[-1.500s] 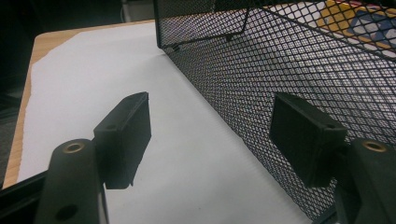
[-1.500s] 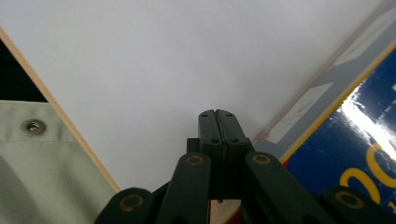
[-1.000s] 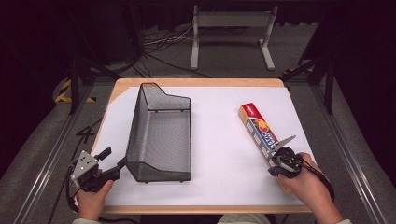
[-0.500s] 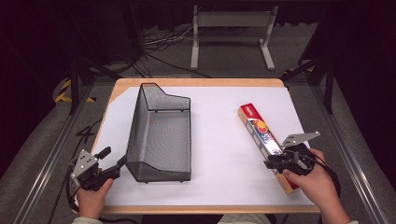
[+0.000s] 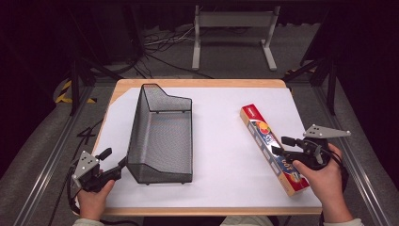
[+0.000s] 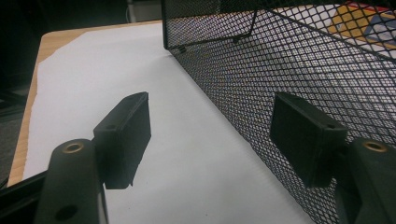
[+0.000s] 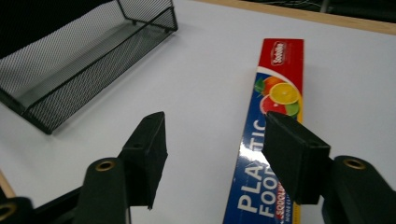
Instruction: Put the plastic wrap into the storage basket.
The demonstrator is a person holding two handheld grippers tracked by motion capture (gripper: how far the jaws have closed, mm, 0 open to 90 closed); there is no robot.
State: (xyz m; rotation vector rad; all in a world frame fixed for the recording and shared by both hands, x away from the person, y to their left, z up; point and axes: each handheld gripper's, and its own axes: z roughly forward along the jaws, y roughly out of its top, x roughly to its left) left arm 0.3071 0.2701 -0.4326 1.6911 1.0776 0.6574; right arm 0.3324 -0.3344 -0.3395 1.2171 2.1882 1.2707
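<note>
A black wire-mesh basket stands left of centre on the white sheet, with nothing in it. A long box of plastic food wrap lies flat at the right, slanted. My right gripper hovers over the box's near half. Its jaws have just been opening and stand open, one above the box, with nothing pressed between them. My left gripper rests open at the basket's near left corner, one jaw close against the mesh wall.
The white sheet covers a wooden table. A metal stand and cables sit on the floor beyond it. Rails run along both sides of the table.
My right gripper went from shut at the box to open and lifted back toward the right. The box and the left gripper kept their places.
</note>
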